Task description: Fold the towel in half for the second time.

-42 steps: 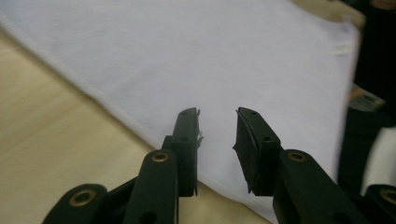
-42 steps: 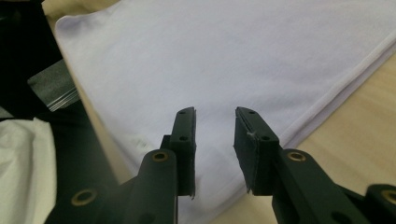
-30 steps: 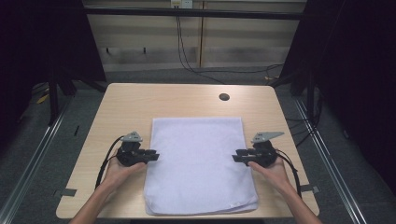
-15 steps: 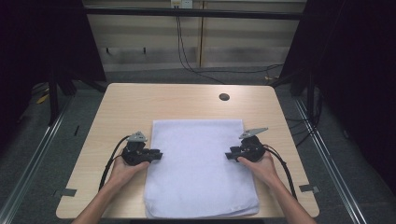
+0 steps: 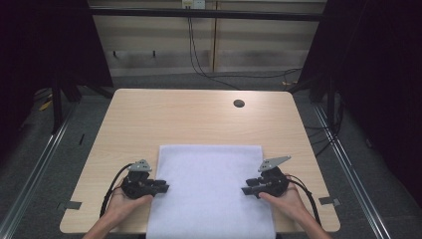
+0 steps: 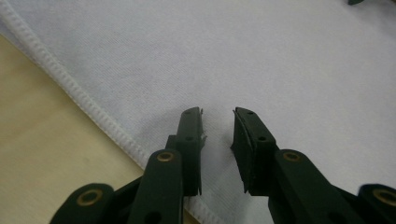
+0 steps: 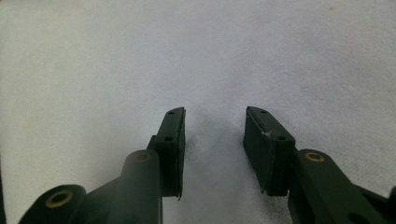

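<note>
Towel point(image 5: 209, 189): white, fine-knit, spread flat and smooth, stitched hem along its edge.
Place: near half of the wooden surface point(image 5: 189, 119), front edge hanging over.
Left gripper point(image 5: 161, 187): released, jaws apart over the towel's left hem, just been opening.
Right gripper point(image 5: 248, 189): released above the right side, nothing between the jaws.

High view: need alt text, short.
A white towel lies flat on a wooden table, its near edge at the table's front. A person's hands hold a black tool at each side of it, left tool and right tool, jaws apart and pointing inward over the towel's edges.
</note>
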A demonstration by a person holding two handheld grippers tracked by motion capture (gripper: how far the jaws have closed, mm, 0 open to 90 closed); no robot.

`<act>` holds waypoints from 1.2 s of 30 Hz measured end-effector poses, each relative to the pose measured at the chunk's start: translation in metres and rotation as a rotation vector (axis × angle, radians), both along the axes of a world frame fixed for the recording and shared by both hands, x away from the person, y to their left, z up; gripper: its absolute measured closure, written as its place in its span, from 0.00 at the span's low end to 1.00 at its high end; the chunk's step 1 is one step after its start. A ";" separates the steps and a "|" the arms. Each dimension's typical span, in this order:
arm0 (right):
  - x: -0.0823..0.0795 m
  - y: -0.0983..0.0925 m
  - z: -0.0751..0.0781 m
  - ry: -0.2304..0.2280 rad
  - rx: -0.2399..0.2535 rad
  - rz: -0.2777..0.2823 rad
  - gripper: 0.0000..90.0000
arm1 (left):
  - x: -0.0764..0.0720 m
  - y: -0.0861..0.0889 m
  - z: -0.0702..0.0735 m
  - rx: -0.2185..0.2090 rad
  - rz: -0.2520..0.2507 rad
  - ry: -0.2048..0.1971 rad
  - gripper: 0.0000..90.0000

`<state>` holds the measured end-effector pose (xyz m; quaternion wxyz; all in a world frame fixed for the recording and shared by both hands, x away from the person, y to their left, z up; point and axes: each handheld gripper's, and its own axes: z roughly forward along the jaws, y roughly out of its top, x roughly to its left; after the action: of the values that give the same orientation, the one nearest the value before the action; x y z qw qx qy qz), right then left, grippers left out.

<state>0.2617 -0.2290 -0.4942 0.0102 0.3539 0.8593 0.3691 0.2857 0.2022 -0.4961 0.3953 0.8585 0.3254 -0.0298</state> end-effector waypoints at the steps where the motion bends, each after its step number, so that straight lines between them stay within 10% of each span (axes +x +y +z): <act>1: -0.003 0.000 0.000 0.002 0.006 0.008 0.66 | -0.006 0.000 0.001 0.008 -0.006 -0.002 0.80; 9: -0.029 -0.004 0.006 0.032 0.017 0.011 0.64 | -0.029 0.003 0.010 -0.016 -0.067 -0.009 0.77; 15: 0.007 -0.036 0.025 -0.105 0.031 -0.131 0.67 | 0.016 0.012 0.019 -0.059 0.040 -0.061 0.74; 20: 0.052 -0.051 0.025 -0.123 0.031 -0.201 0.66 | 0.050 0.014 0.021 -0.020 0.107 -0.136 0.69; 26: 0.091 -0.064 0.013 -0.083 0.045 -0.216 0.65 | 0.092 0.006 0.016 -0.029 0.122 -0.118 0.66; 34: 0.096 -0.059 -0.002 -0.038 0.017 -0.194 0.64 | 0.097 0.012 -0.001 0.048 0.129 -0.058 0.55; 36: 0.095 -0.056 -0.006 -0.040 -0.019 -0.188 0.64 | 0.097 0.016 -0.005 0.014 0.140 -0.056 0.55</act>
<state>0.3568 -0.2847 -0.4999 0.0652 0.4253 0.8255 0.3652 0.3824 0.2181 -0.5011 0.3995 0.8368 0.3736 0.0242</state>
